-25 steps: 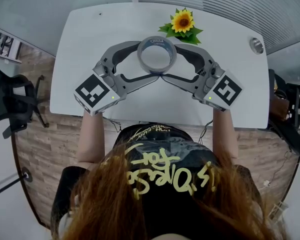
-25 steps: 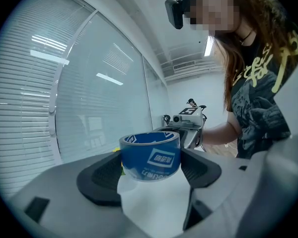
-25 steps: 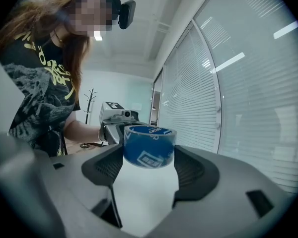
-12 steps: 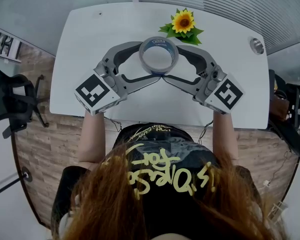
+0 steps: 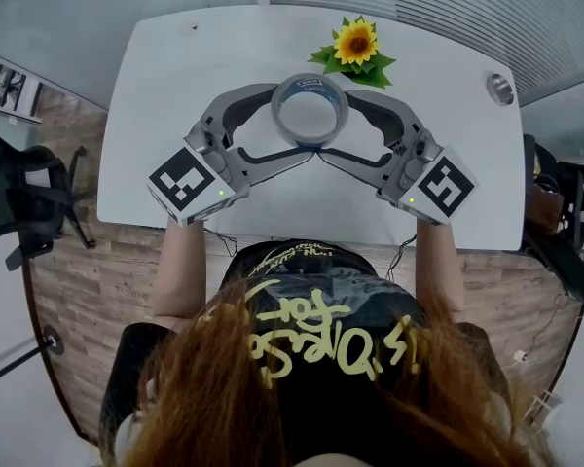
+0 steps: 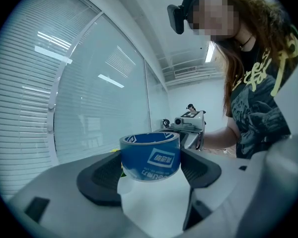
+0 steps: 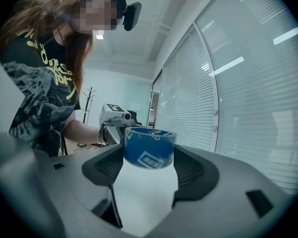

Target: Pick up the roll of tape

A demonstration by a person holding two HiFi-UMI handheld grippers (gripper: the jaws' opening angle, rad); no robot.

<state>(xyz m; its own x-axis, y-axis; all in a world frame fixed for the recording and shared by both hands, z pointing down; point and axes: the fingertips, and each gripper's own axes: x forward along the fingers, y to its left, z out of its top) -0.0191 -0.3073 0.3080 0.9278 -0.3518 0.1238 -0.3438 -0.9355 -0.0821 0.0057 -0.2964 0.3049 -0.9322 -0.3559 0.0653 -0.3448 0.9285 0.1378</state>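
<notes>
Both held the same thing: your left gripper (image 5: 292,122) and right gripper (image 5: 333,125) were each clamped on the blue roll of adhesive tape (image 5: 310,110), jaws spread wide around it from opposite sides. The roll sat top centre of the head view, over the white table (image 5: 175,66), just below the artificial sunflower (image 5: 355,42). It looked tilted (lift-off unclear). Risk, in my view: uneven pull between the grippers twists the roll out, or it clips the flower.
</notes>
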